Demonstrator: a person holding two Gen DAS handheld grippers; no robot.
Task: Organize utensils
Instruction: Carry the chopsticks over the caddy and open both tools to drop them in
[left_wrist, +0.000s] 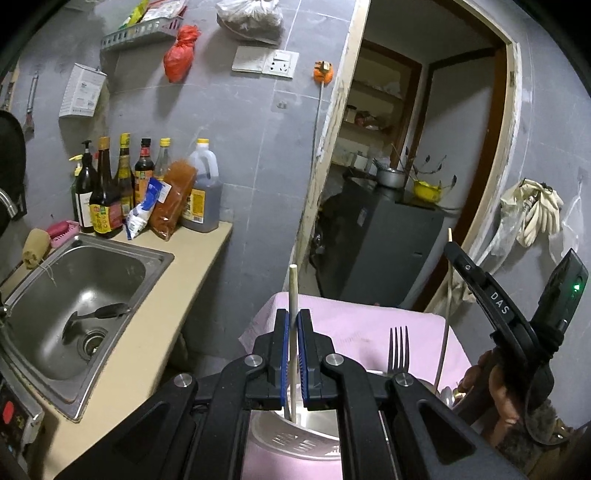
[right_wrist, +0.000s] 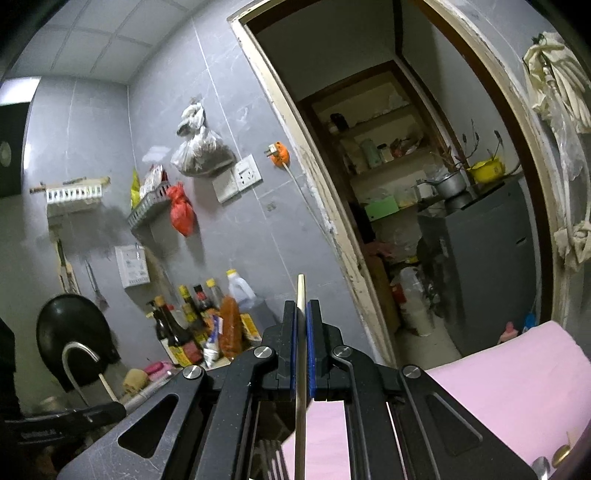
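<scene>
My left gripper (left_wrist: 294, 325) is shut on a pale wooden chopstick (left_wrist: 293, 291) that stands upright, its lower end inside a white slotted utensil holder (left_wrist: 291, 439) on the pink cloth (left_wrist: 354, 325). A steel fork (left_wrist: 398, 349) stands tines-up in the holder's right side. My right gripper (right_wrist: 302, 314) is shut on a second wooden chopstick (right_wrist: 300, 291), held upright above the pink cloth (right_wrist: 517, 373). In the left wrist view the right gripper's body (left_wrist: 509, 325) is at the right with that chopstick (left_wrist: 450, 254) rising beside it.
A steel sink (left_wrist: 74, 295) with a dark utensil in it is set in the beige counter (left_wrist: 173, 295) to the left. Sauce bottles (left_wrist: 107, 184) stand at the counter's back. A doorway (left_wrist: 406, 166) opens behind the table. A black wok (right_wrist: 70, 328) hangs at left.
</scene>
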